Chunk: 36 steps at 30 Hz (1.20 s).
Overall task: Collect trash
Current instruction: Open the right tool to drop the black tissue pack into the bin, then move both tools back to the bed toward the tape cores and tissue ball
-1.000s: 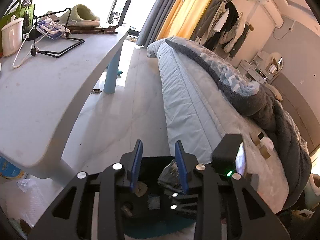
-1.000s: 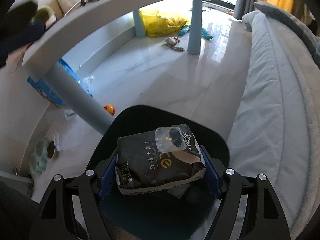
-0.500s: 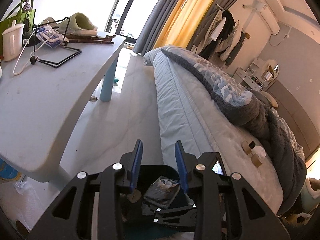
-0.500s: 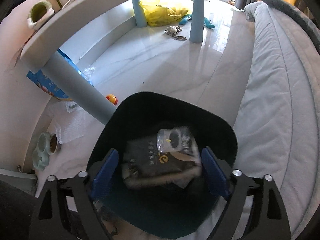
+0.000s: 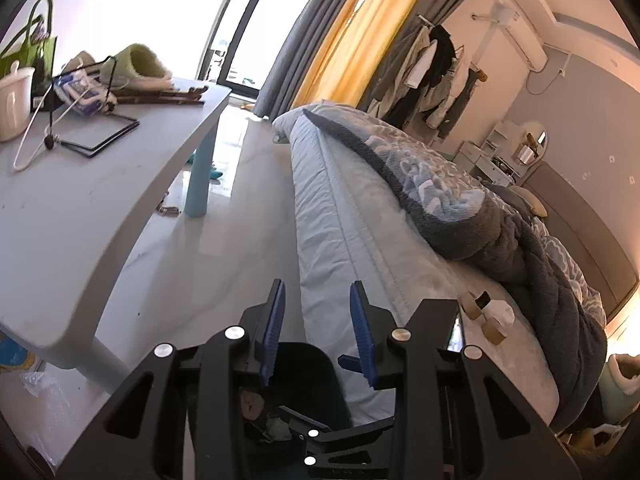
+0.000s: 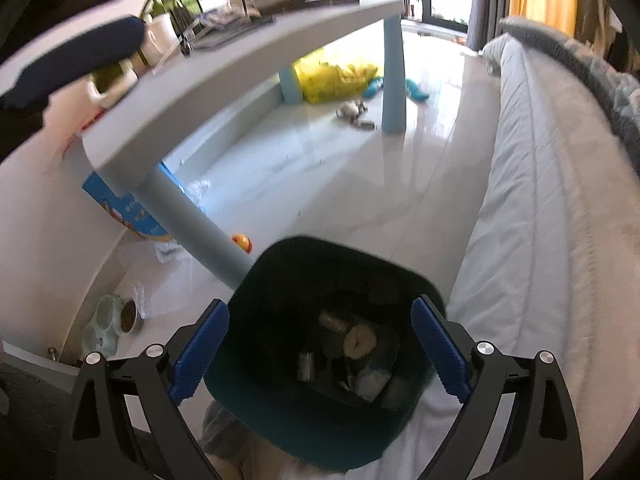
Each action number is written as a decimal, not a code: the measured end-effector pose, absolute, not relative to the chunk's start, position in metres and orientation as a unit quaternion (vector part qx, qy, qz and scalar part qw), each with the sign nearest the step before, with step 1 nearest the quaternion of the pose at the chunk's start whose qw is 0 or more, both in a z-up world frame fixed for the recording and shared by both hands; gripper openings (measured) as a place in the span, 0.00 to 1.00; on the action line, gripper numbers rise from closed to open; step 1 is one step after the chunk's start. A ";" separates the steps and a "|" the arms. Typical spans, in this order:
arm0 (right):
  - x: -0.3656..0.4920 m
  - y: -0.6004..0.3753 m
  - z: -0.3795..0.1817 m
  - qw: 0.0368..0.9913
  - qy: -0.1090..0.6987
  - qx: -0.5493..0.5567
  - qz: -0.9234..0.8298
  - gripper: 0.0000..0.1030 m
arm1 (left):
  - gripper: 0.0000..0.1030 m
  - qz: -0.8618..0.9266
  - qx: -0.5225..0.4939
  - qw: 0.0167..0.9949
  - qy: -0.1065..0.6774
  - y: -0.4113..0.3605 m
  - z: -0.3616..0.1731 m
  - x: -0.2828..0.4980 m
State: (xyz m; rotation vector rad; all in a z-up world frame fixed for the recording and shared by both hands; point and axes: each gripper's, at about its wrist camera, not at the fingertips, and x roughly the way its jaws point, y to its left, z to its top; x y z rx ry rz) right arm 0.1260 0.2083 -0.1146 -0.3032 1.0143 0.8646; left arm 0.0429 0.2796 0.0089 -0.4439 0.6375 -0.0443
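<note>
Blue-padded right gripper (image 6: 320, 356) points steeply down over the dark bin (image 6: 280, 280), lower centre, jaws opening wide, empty. Left gripper (image 5: 318, 330) tilts gently downward, jaws narrow, holding nothing.

Strong daylight pours in through the far window (image 5: 240, 32), which is blown out to pure white in the left wrist view. The glossy floor (image 6: 320, 168) throws back pale glare and soft reflections of the tabletop (image 6: 240, 64) legs. The inside of the dark bin (image 6: 328, 344) sits in deep shadow, its contents dim. The right wrist view is smeared by motion blur, worst at the far left. Both fisheye views bend straight edges and darken to black at the corners.
</note>
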 end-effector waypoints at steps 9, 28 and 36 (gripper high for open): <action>0.132 0.157 -0.076 0.815 0.419 -0.111 0.385 0.91 | 0.34 -0.041 -0.207 0.929 0.303 0.247 0.020 0.054; 0.153 0.029 -0.050 0.866 0.387 -0.088 0.304 0.91 | 0.46 -0.077 -0.186 0.929 0.309 0.172 0.023 0.083; 0.168 -0.018 -0.047 0.879 0.382 -0.085 0.273 0.91 | 0.55 -0.089 -0.162 0.923 0.336 0.140 0.009 0.109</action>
